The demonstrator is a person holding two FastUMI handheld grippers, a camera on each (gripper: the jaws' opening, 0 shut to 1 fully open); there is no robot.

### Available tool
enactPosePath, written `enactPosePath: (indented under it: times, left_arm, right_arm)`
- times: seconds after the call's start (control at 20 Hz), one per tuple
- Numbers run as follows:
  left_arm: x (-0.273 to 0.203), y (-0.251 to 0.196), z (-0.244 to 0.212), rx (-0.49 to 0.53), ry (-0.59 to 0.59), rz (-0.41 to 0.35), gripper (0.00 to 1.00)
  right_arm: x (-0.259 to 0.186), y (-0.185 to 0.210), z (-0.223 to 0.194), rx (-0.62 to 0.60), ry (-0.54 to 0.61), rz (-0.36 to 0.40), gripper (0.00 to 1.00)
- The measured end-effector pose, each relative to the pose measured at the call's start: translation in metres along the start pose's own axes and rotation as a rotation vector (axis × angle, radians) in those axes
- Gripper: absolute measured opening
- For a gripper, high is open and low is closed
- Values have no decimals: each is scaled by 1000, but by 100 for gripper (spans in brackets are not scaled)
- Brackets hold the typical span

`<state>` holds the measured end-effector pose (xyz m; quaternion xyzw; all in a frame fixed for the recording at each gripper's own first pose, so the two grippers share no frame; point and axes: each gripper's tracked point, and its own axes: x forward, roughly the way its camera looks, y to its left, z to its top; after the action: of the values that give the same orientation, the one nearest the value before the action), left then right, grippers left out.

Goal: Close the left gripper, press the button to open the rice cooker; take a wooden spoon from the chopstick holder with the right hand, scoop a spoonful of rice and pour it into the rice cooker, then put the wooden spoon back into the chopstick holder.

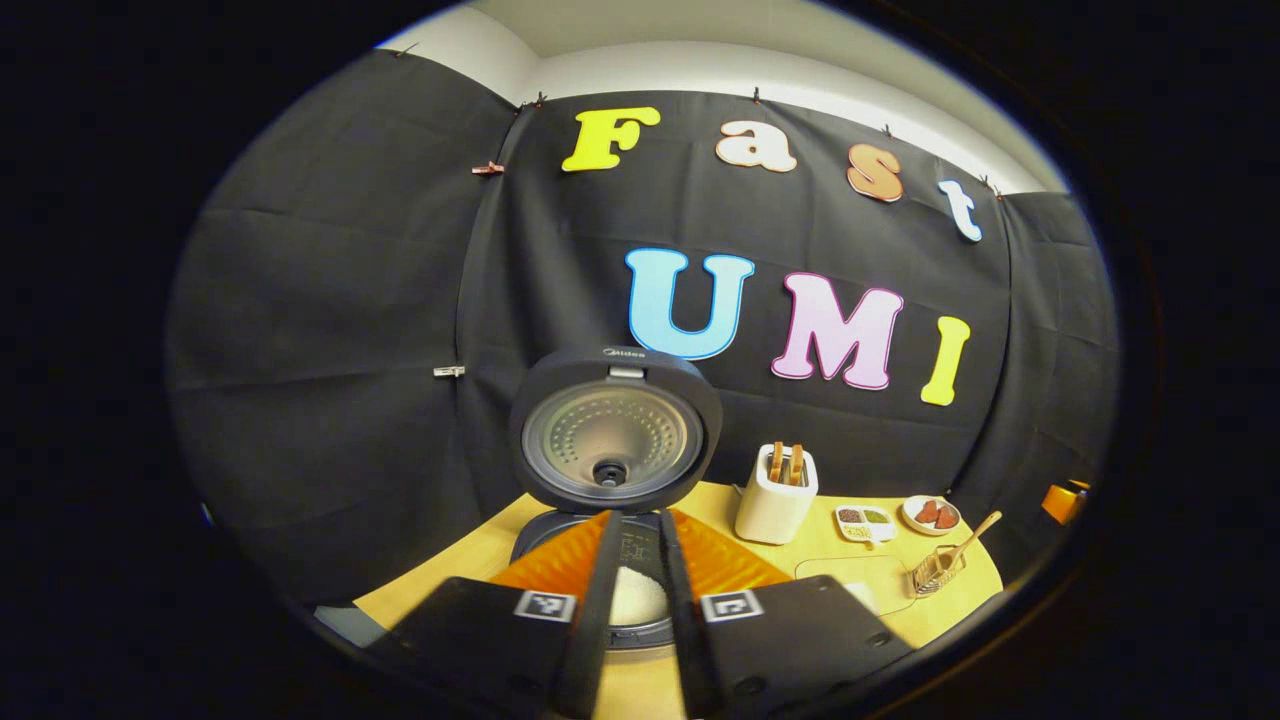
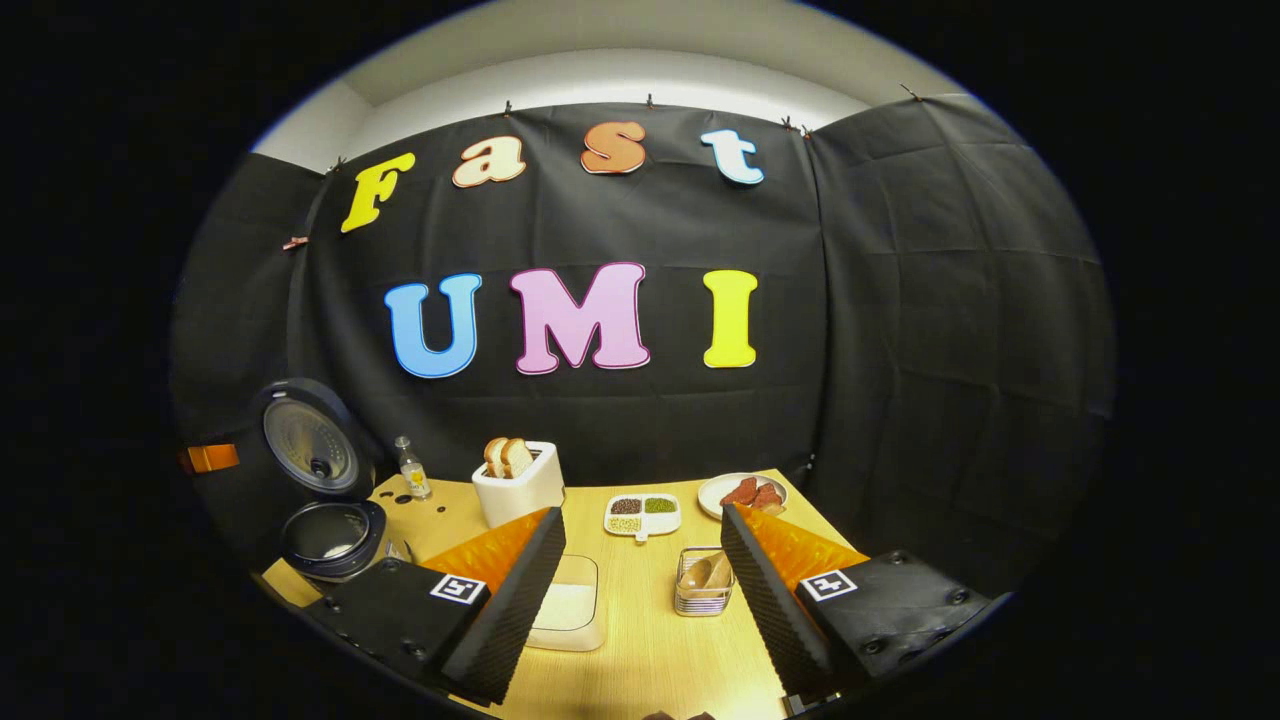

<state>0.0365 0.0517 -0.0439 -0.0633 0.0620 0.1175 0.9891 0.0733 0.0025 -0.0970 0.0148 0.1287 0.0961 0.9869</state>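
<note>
You held your left gripper (image 1: 636, 560) nearly closed before the open rice cooker (image 1: 612, 440), your right gripper (image 2: 640, 570) wide, empty.

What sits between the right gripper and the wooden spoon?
Nothing visible. The right gripper is open, and the spoon stands in its wire holder straight ahead between the fingers, with bare table in front.
</note>
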Motion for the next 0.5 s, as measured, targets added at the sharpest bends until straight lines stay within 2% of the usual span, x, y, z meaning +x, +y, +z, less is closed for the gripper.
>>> enactPosePath:
  times: [0.15,0.3,0.5]
  left_arm:
    - [-3,-13,0,0,-9,21,85]
    - [-5,-23,0,4,-20,63,96]
    - [-9,-42,-11,10,10,81,95]
  right_arm:
    - [20,-15,-11,17,36,3,98]
    - [40,-31,-25,12,77,5,97]
    - [65,-54,-41,32,129,6,97]
